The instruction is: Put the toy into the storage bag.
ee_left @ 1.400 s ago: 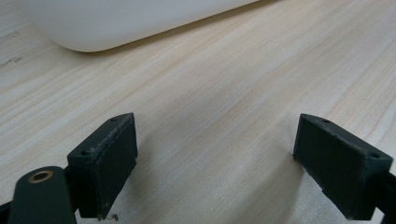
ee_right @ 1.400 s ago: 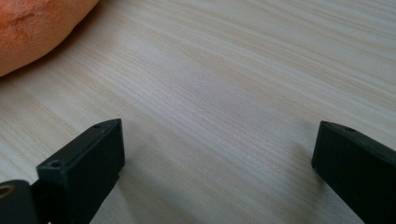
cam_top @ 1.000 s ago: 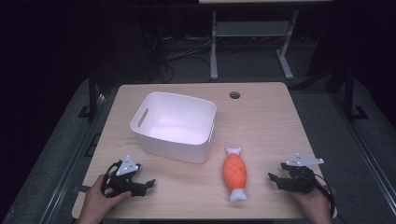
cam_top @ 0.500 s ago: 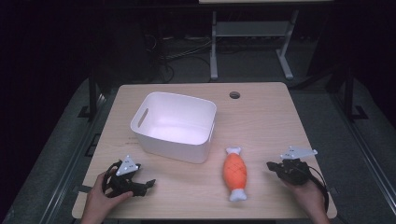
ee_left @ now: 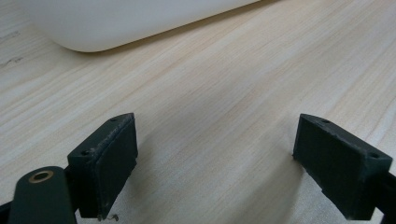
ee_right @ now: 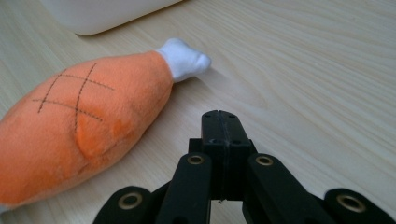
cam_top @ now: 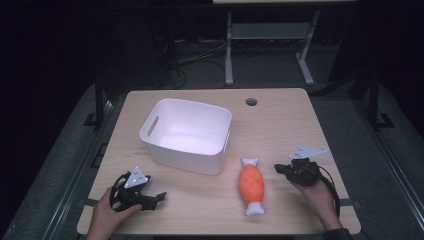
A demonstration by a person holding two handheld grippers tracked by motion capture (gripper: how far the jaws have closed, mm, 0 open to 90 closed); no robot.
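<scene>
- Right then, the right gripper [ee_right: 219,122] had just pressed its jaws together on nothing, beside the toy drumstick [cam_top: 251,185] lying near the white tub [cam_top: 186,134].
- Pressed together, it might only push the toy away.
- Left gripper [ee_left: 215,163] sat spread open.

No readable txt, labels or nos. anywhere on the items.

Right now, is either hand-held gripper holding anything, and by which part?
Nothing is held. The right hand-held gripper is shut empty beside the orange plush toy; the left hand-held gripper is open over bare table.
</scene>
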